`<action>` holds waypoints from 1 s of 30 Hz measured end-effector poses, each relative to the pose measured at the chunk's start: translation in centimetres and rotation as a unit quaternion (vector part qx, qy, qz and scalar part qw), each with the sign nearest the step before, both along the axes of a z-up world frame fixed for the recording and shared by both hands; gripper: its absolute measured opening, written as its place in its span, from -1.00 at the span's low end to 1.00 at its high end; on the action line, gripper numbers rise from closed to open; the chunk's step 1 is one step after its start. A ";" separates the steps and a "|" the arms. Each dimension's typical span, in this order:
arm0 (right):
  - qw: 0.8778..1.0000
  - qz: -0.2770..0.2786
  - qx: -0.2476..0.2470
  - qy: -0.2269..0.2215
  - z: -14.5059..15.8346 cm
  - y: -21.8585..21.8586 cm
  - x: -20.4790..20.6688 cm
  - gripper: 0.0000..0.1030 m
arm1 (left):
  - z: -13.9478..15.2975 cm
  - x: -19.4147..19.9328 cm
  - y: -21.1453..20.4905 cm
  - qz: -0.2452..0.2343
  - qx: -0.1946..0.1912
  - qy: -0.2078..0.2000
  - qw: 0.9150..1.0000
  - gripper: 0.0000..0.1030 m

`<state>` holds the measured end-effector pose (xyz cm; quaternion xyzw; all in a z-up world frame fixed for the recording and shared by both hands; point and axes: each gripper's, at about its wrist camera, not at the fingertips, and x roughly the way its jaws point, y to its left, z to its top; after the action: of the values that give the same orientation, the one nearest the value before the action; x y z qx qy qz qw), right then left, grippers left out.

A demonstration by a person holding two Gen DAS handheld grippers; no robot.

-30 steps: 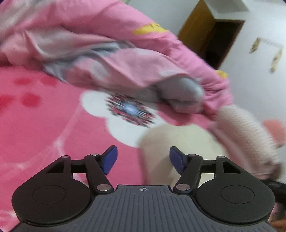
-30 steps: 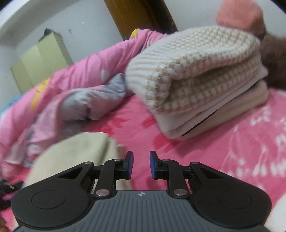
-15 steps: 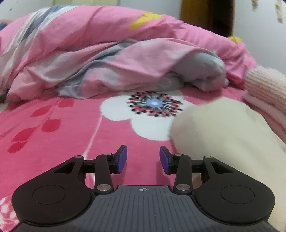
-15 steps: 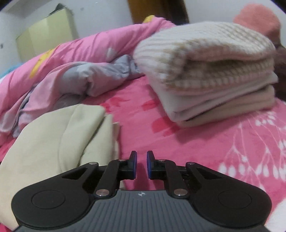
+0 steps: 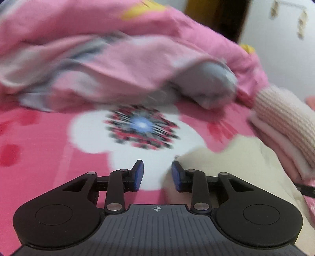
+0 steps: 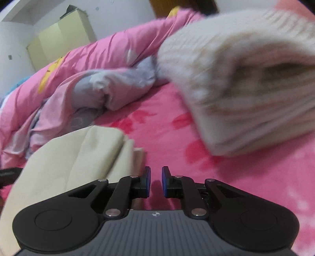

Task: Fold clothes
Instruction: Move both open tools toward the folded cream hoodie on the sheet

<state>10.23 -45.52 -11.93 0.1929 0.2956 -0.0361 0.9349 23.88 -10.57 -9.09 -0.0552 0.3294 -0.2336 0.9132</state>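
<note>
Bed [image 5: 39,167] covered by a pink sheet with red leaf prints and a large white flower [image 5: 141,128] with a dark-rayed blue centre; both views motion-blurred; crumpled pink and grey quilt [image 5: 118,65] heaped along the far side of the bed, its grey corner [image 6: 110,90] reaching toward the middle; stack of folded knitwear [image 6: 242,88], cream ribbed sweater on top with paler layers under it, sitting on the sheet at the far right of the right wrist view and at the right edge of the left wrist view [image 5: 285,122]; the stack lies close beyond the beige garment, a strip of pink sheet between them; yellow-green cabinet [image 6: 59,41] against the white wall behind the quilt; dark wooden door [image 5: 216,17] in the background; nothing lies between either tool and the garment. Task item: folded beige garment [image 6: 74,157] flat on the sheet, between the two tools. Left hand-held gripper [image 5: 157,176]: jaws closing, a clear gap between the blue pads, only white flower print and sheet showing in the gap; the garment's near edge [image 5: 226,167] begins just beside its right finger and extends right. Right hand-held gripper [image 6: 156,182]: pads nearly pressed together, a narrow slit between them showing pink sheet, pinching nothing; garment lies just left of its left finger, its folded corner close to the fingertip, contact cannot be told.
</note>
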 end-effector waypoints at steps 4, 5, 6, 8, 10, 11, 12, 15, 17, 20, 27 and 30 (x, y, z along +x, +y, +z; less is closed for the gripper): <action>1.000 -0.002 0.016 -0.012 -0.4 -0.4 -0.4 -0.78 | 0.2 0.9 0.3 -0.016 -0.013 -0.008 1.000 -0.39; 0.999 -0.007 0.031 -0.017 -0.6 -0.9 -0.7 -0.78 | 0.1 1.4 1.0 0.000 -0.025 -0.002 1.000 -0.39; 0.999 -0.013 0.044 -0.017 -0.9 -1.3 -0.8 -0.78 | -0.1 1.9 1.6 0.014 -0.037 0.006 0.999 -0.39; 0.998 -0.021 0.062 -0.017 -1.4 -1.8 -0.9 -0.77 | -1.1 2.4 1.2 0.009 -0.046 0.032 0.998 -0.39; 0.998 -0.018 0.053 -0.019 -1.1 -1.5 -1.0 -0.77 | -1.7 1.6 -0.1 -0.009 -0.035 0.028 0.999 -0.43; 0.998 -0.017 0.048 -0.021 -1.0 -1.4 -1.0 -0.77 | -1.4 1.3 0.0 -0.009 -0.035 0.022 0.999 -0.43; 0.999 -0.015 0.043 -0.022 -0.9 -1.2 -1.1 -0.77 | -1.1 1.0 0.2 -0.008 -0.038 0.019 0.999 -0.42; 0.998 -0.031 0.038 -0.036 0.3 -1.4 -3.0 -0.77 | 0.3 -0.5 2.9 0.001 -0.062 0.024 0.998 -0.34; 0.998 -0.032 0.044 -0.036 0.5 -1.4 -4.8 -0.73 | 0.5 -2.5 4.0 -0.001 -0.071 0.028 0.997 -0.19; 0.997 -0.022 0.068 -0.011 -0.5 -0.7 -5.7 -0.71 | -0.1 -5.2 4.8 -0.007 -0.085 0.047 0.995 -0.08; 0.999 -0.017 0.030 -0.024 2.8 0.9 -9.1 -0.71 | 0.6 -8.5 7.1 0.023 -0.112 0.054 0.992 0.01; 0.999 -0.007 0.040 0.003 1.7 1.8 -9.8 -0.70 | -0.5 -10.9 6.5 0.006 -0.082 0.065 0.995 0.11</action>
<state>0.45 -43.68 -10.28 0.2325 0.2983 -0.0317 0.9252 13.00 -4.10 -9.56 -0.1465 0.3672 -0.2502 0.8838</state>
